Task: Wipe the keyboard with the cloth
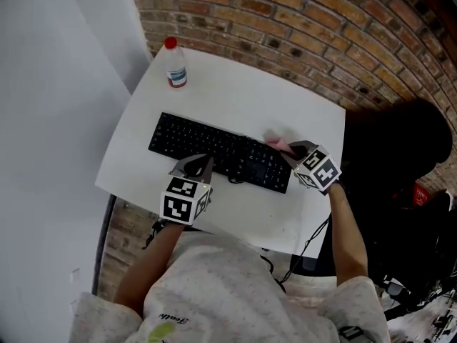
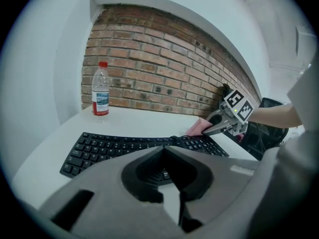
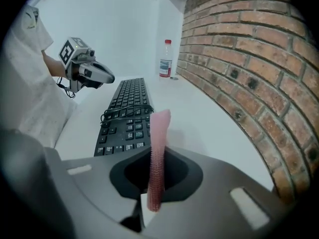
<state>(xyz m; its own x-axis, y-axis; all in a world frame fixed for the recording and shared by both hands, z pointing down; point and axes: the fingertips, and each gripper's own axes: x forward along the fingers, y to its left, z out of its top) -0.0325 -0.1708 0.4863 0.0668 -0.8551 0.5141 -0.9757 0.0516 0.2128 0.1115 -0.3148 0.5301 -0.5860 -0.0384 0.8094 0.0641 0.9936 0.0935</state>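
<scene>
A black keyboard (image 1: 214, 148) lies across the white table (image 1: 235, 91), with its cable coiled on the keys (image 3: 127, 112). My right gripper (image 1: 296, 151) is shut on a pink cloth (image 1: 277, 143) at the keyboard's right end. In the right gripper view the cloth (image 3: 158, 148) stands up as a thin strip between the jaws (image 3: 154, 193), just beside the number keys (image 3: 124, 133). My left gripper (image 1: 200, 164) sits at the keyboard's front edge near the middle. Its jaws (image 2: 169, 188) are shut with nothing in them. The keyboard (image 2: 124, 146) lies just beyond them.
A clear water bottle (image 1: 175, 64) with a red cap stands at the table's far left corner. A brick wall (image 3: 249, 59) runs along the table's far side. A white wall (image 1: 57, 84) stands to the left. Dark clutter (image 1: 407, 177) sits off the table's right edge.
</scene>
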